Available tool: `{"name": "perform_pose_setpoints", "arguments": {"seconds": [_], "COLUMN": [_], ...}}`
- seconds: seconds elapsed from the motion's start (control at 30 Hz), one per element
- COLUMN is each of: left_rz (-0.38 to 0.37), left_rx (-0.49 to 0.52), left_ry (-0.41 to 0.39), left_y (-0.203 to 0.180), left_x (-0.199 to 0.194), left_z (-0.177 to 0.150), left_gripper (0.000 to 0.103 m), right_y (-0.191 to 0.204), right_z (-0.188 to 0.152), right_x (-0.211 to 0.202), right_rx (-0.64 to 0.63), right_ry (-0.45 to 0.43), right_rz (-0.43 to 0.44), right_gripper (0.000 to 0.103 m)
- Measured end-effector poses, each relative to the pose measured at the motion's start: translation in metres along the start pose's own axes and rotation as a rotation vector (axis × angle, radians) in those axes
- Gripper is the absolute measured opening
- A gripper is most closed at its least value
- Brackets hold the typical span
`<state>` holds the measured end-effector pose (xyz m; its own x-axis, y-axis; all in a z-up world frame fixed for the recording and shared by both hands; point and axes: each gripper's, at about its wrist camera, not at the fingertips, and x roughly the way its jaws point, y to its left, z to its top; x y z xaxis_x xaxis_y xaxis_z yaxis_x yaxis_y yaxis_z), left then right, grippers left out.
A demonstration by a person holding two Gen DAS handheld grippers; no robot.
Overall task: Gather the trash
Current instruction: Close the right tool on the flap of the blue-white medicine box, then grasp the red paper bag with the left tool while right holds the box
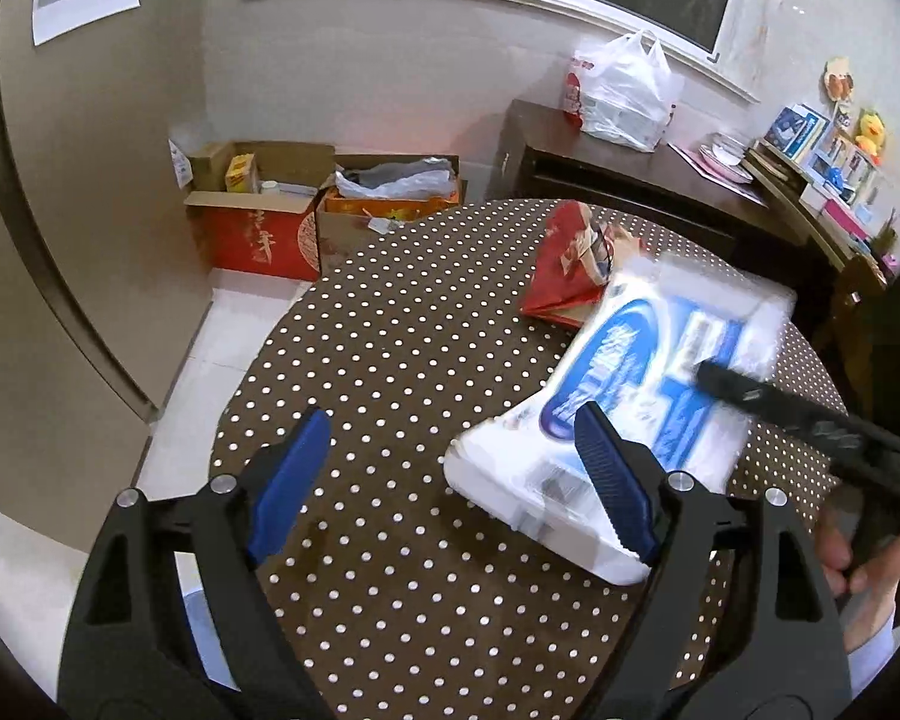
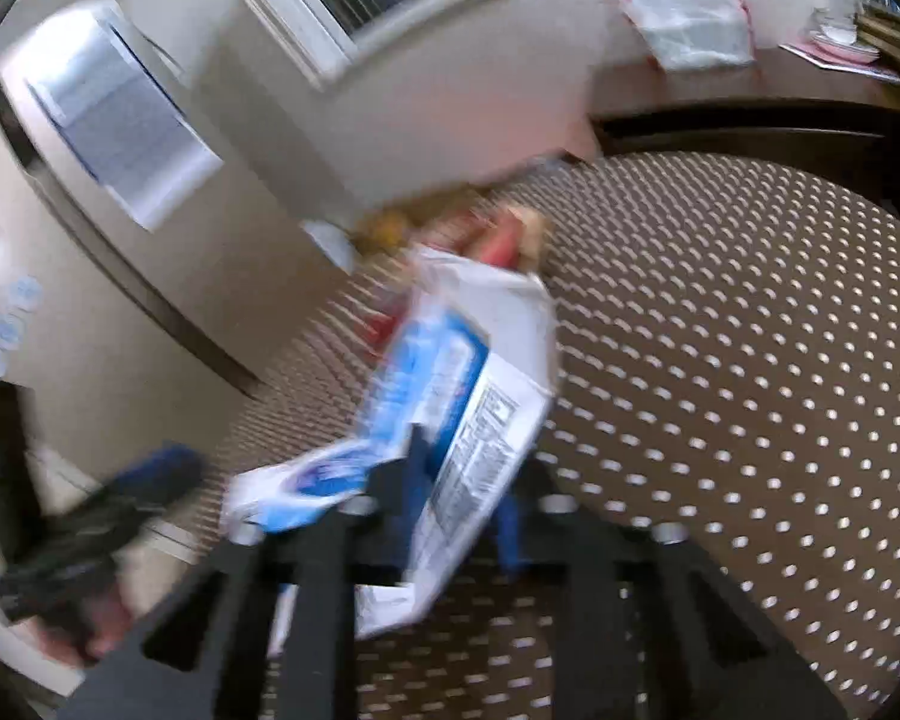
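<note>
The white and blue wrapper [image 2: 450,396] is pinched near its lower end by the right gripper [image 2: 459,498], whose 2 jaws are closed on it above the dotted table [image 2: 720,360]. The left gripper [image 1: 450,474] stands wide open with nothing held, beside the wrapper's near corner. The pinch should be kept firm and the wrapper lifted clear of the red packet [image 1: 570,264] behind it. Its long axis runs away from the grippers, tilted across the table.
</note>
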<state>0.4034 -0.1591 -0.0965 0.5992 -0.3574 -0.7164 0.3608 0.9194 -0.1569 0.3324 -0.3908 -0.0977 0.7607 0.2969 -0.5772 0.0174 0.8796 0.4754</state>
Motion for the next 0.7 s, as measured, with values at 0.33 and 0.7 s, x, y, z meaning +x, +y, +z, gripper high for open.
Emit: {"name": "perform_pose_setpoints", "arguments": {"seconds": [0.33,0.7], "left_rz": [-0.096,-0.152], "left_rx": [0.036,0.124], "left_ry": [-0.001,-0.006], "left_y": [-0.032,-0.079], "left_x": [0.015,0.098], "left_z": [0.021,0.065], "left_gripper": [0.086,0.061], "right_y": [0.003,-0.074], "right_z": [0.018,0.058], "right_x": [-0.104,-0.108], "right_rx": [-0.071,0.016], "right_ry": [-0.237,-0.258], "right_rz": [-0.237,-0.515], "right_gripper": [0.004,0.004]}}
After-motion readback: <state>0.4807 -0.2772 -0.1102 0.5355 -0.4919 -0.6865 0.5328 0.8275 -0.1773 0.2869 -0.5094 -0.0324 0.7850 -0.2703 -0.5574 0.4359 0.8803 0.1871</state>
